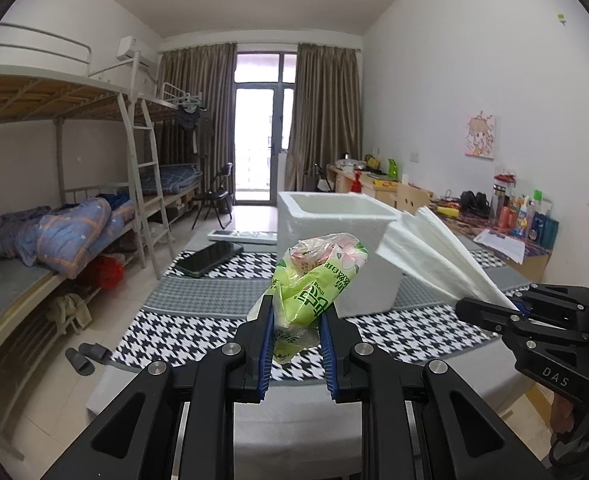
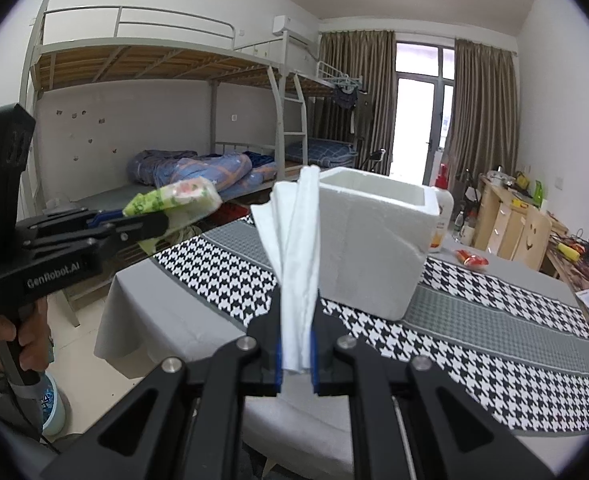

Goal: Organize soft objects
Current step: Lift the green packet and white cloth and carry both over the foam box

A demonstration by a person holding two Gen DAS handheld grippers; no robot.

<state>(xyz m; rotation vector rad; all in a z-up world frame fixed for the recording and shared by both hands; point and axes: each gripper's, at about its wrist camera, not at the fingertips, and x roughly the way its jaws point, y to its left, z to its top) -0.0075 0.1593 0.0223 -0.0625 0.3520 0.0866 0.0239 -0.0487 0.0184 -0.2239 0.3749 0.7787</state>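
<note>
My left gripper [image 1: 296, 322] is shut on a green tissue packet [image 1: 316, 280] and holds it above the table, in front of the white foam box [image 1: 334, 248]. It also shows in the right wrist view [image 2: 150, 222] with the packet [image 2: 174, 200] at the left. My right gripper [image 2: 296, 350] is shut on a bunch of white tissues [image 2: 294, 248], held up just left of the foam box [image 2: 378, 240]. In the left wrist view the right gripper [image 1: 514, 312] is at the right, with the tissues [image 1: 434, 256] fanning toward the box.
The table has a houndstooth cloth [image 1: 198, 320]. A black phone [image 1: 210, 258] and a white flat device [image 1: 242, 236] lie behind the box. A bottle [image 2: 442, 216] and a red wrapper [image 2: 470, 260] sit beyond it. Bunk beds [image 1: 74, 220] stand left, cluttered desks [image 1: 494, 216] right.
</note>
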